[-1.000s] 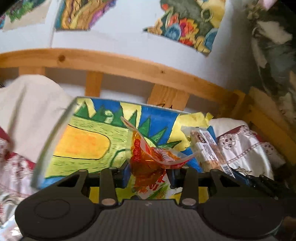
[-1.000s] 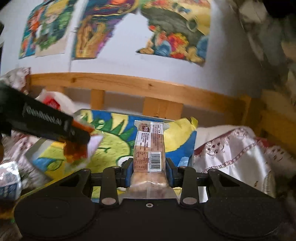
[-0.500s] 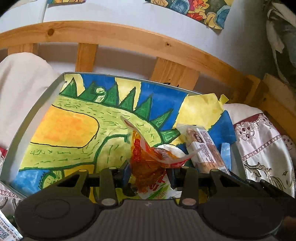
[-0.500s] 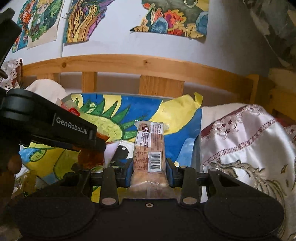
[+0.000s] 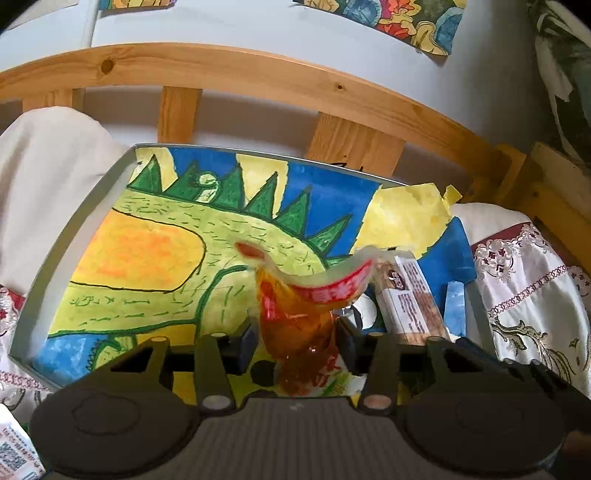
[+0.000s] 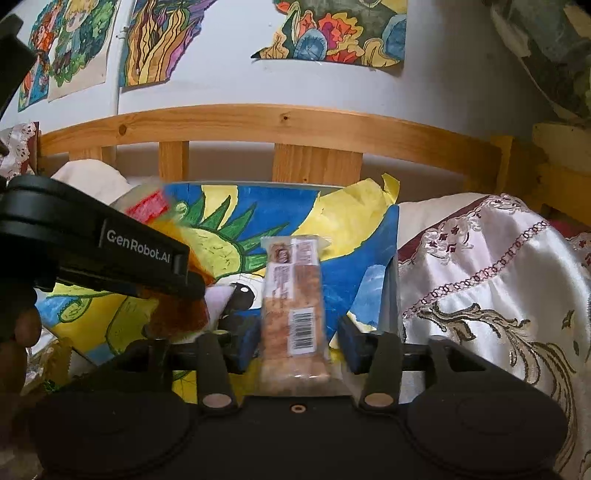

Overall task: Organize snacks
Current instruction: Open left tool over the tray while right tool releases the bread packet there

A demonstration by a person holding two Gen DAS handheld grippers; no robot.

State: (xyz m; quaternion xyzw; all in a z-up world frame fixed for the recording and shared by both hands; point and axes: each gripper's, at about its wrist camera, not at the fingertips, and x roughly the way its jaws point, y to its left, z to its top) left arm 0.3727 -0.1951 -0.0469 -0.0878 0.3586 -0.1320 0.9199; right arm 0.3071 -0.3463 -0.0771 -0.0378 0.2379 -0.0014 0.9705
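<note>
**A:** What does the left gripper [image 5: 295, 341] have?

**B:** A translucent orange snack packet [image 5: 295, 325] with a red printed band stands between its fingers. The jaws are opening, and the pads stand clear of the packet on both sides, so nothing is pressing it. Its crumpled top edge curls up and to the right, and it looks blurred.

**A:** And the right gripper [image 6: 297, 343]?

**B:** Much the same. A clear-wrapped wafer bar [image 6: 293, 306] with a barcode label stands upright between the fingers; those jaws are opening too, with a gap showing on each side of the wrapper.

**A:** Where is all this over?

**B:** Over a shallow grey tray [image 5: 74, 236] lined with a painted dinosaur drawing [image 5: 147, 258] (green spikes, orange belly, blue sky). Both snacks sit toward the tray's right end, the wafer bar just to the right of the orange packet. In the right wrist view the left gripper reaches in from the left, its black arm marked with white lettering.

**A:** What lies around the tray?

**B:** It rests on a bed, with a cream pillow [image 5: 44, 177] at its left and a white embroidered cloth [image 6: 498, 288] at its right. Behind runs a wooden headboard [image 6: 277, 125], and above that colourful drawings [image 6: 332, 29] are stuck on the white wall. Whether the snacks' lower ends touch the tray I cannot tell, as the gripper bodies hide them.
</note>
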